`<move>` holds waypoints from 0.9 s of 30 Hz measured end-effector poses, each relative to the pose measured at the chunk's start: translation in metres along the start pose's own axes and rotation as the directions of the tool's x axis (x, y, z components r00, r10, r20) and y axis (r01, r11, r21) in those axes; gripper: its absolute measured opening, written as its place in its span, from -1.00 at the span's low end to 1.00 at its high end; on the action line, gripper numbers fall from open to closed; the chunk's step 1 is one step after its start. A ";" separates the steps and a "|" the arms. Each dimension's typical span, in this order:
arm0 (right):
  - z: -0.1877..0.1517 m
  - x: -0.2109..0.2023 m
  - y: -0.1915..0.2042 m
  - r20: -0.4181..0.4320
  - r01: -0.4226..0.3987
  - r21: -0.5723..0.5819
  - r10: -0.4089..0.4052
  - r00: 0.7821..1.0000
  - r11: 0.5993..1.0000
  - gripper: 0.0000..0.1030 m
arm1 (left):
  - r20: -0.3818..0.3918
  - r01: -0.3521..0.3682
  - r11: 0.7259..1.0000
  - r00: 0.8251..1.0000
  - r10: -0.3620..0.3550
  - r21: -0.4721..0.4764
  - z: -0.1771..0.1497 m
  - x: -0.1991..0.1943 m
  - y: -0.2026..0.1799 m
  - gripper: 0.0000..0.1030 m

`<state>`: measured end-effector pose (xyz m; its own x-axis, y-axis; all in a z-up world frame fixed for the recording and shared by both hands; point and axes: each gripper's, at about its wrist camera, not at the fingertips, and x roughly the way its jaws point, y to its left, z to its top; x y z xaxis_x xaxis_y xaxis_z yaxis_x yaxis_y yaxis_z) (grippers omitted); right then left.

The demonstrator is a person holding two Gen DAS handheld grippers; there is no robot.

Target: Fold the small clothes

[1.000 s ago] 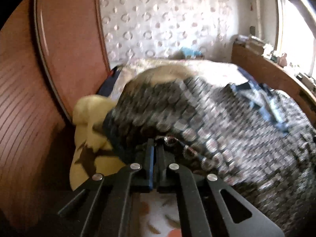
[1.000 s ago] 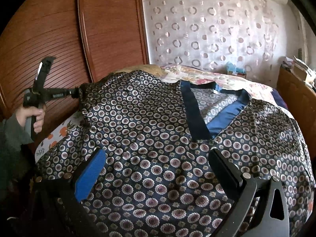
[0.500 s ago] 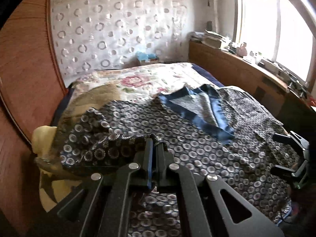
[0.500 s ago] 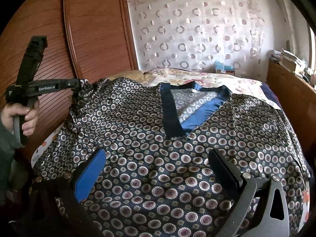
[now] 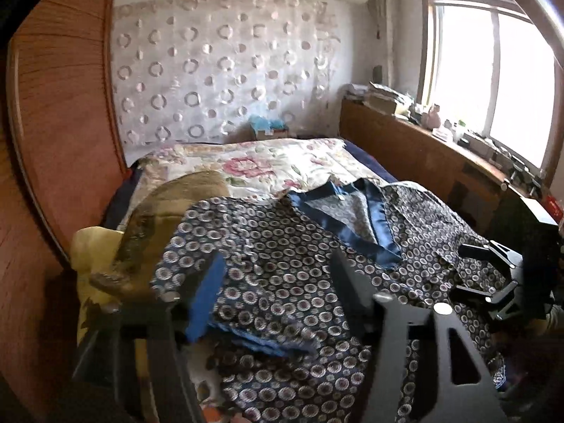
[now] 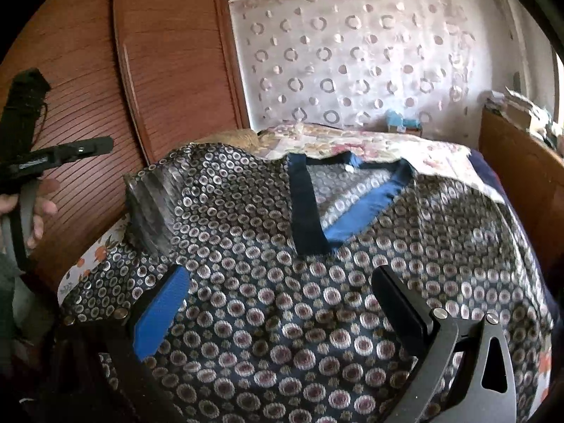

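A dark navy top (image 5: pixel 282 246) with a ring pattern and a blue satin V-neckline (image 5: pixel 366 225) lies spread on the bed; it also shows in the right wrist view (image 6: pixel 317 275). Its left sleeve (image 6: pixel 155 204) is falling, blurred, folded in over the body. My left gripper (image 5: pixel 278 282) is open and empty above that sleeve side; it also shows in the right wrist view (image 6: pixel 88 148). My right gripper (image 6: pixel 282 296) is open and empty above the lower front of the top; it also shows in the left wrist view (image 5: pixel 483 275).
A floral bedspread (image 5: pixel 268 165) covers the bed. A yellow cloth (image 5: pixel 91 246) and a tan cushion (image 5: pixel 176 194) lie at the bed's left edge. A wooden wardrobe (image 6: pixel 169 56) stands on the left, and a wooden ledge (image 5: pixel 423 148) with clutter runs under the window on the right.
My left gripper, which was shut on the sleeve, carried it over the body, opened and let it go. The right gripper has stayed open over the top.
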<state>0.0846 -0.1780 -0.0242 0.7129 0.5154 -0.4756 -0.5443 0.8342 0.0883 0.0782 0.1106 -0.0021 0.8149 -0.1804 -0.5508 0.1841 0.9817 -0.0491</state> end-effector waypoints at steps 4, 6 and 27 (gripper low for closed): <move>0.016 0.015 0.018 0.000 -0.064 -0.069 0.064 0.998 0.996 0.88 | 0.025 -0.039 0.999 0.999 0.040 -0.010 -0.007 -0.017 0.013 0.47; 0.024 0.030 0.031 -0.019 -0.107 -0.105 0.106 0.994 0.989 0.59 | 0.037 -0.054 0.998 0.998 0.055 -0.024 -0.012 -0.025 0.021 0.49; 0.062 0.208 0.179 -0.259 -0.294 -0.404 0.199 0.945 0.866 -0.13 | 0.036 -0.145 0.980 0.988 0.150 -0.133 -0.059 -0.049 0.074 0.54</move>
<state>0.1628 0.0912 -0.0532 0.4505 0.6024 -0.6589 -0.8595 0.4921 -0.1378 0.0197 0.1959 -0.0281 0.8525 -0.0327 -0.5217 -0.0105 0.9968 -0.0796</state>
